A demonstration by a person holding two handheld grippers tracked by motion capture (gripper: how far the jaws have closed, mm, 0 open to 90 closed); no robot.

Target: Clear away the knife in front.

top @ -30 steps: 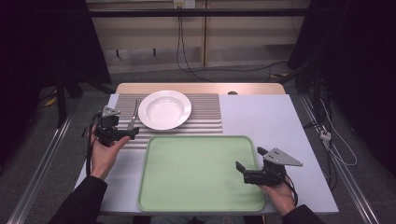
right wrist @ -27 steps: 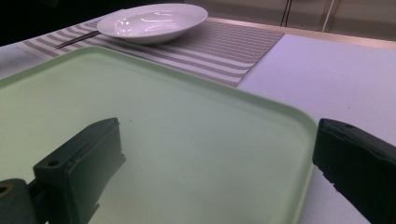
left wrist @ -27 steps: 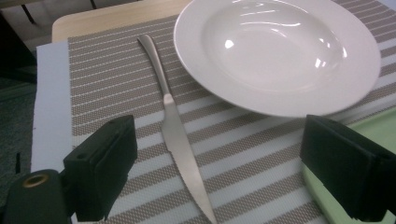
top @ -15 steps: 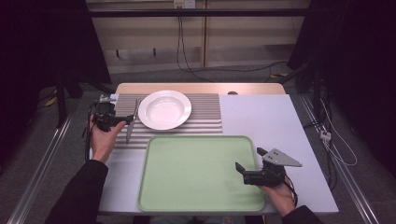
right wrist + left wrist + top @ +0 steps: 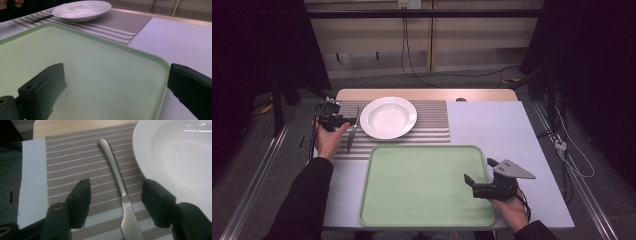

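Closing in on the utensil (image 5: 119, 182), the left hand-held gripper (image 5: 117, 202) sits low over the striped placemat (image 5: 75, 157) with its jaws apart, one on each side of the metal handle and neither pad touching it. Those jaws have just been narrowing, with the handle between them. The utensil lies flat on the placemat; its handle runs away from the left hand-held gripper, and the wider part passes under the jaws toward the camera, so I cannot tell whether it is a fork or a spoon. Just beyond the jaw on the plate side is the white plate (image 5: 180, 157), close to the utensil but apart from it.

The step in hand looks like the grasp itself: the approach seems done and the squeeze is not yet complete. The next move probably calls for closing the pads squarely on the thin handle, low enough to catch it off the mat, without nudging the plate rim.

The right hand-held gripper (image 5: 484, 184) hangs over the near corner of the green tray (image 5: 87, 75), jaws wide apart and empty. The tray lies on the desk (image 5: 507, 125), nearer the person than the placemat.
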